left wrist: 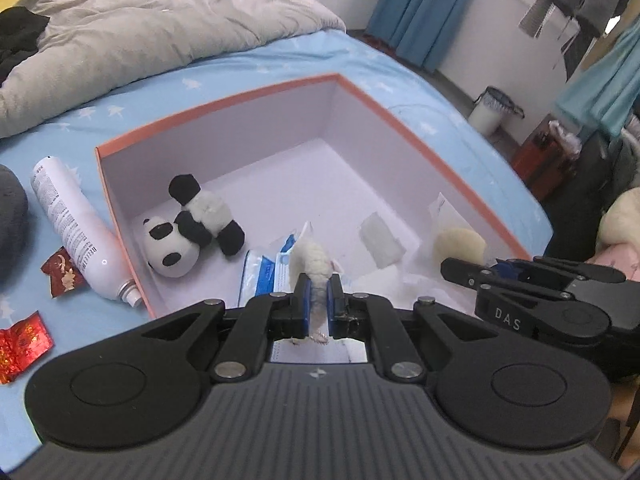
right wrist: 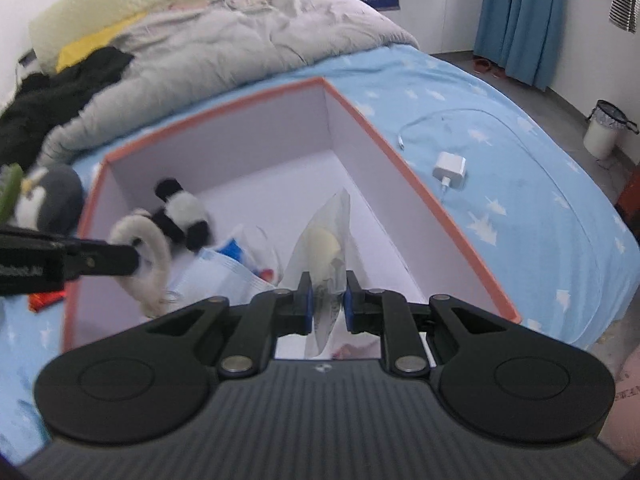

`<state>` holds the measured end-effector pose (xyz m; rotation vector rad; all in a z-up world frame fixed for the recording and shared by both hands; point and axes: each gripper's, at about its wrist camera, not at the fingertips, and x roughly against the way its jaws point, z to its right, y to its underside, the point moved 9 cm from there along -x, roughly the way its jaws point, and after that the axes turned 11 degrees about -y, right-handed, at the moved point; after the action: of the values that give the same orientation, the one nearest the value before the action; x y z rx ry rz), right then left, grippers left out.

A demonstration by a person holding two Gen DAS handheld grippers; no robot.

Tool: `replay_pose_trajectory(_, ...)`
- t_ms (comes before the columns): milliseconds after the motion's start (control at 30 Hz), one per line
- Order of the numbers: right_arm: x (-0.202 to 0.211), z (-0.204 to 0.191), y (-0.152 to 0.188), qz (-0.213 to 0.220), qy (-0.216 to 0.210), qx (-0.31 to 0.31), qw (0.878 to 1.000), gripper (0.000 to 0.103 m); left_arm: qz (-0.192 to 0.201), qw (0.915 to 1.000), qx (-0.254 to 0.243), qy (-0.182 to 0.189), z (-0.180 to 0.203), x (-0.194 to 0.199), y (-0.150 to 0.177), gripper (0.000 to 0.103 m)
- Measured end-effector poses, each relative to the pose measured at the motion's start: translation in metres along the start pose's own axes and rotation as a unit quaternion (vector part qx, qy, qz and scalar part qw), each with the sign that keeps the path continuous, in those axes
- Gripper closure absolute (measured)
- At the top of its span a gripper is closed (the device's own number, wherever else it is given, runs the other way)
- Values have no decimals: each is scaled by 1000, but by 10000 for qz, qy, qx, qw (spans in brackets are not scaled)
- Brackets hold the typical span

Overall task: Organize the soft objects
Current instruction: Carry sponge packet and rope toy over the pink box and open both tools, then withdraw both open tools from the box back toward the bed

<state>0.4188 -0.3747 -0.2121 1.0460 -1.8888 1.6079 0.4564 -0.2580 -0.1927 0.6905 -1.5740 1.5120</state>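
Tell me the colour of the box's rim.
Orange rim, clearest in the left wrist view.

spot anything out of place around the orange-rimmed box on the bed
Yes: a hard white spray can lies on its side against the orange-rimmed box, with crumpled red foil wrappers beside it on the blue sheet, neither being soft.

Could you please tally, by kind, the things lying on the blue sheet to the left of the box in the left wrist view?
White spray can: 1
Red foil wrappers: 2
Grey plush toy, cut off by the picture's edge: 1
Total: 4
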Motion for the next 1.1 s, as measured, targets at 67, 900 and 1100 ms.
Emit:
replay_pose_trajectory(67,-4,3,4,-62,-20,-49,10000,84,-73,10000,-14,-24,0,-5,3,93)
replay_pose_trajectory(900,79,-53,-9,902,-632,210,9937,59,1113,9935,-120,-225,-33,105,7,65)
replay_pose_trajectory(1100,110,-81,-18,1246,-921,321,9874,59,1477,9889,25,-141,-51,149,16,65)
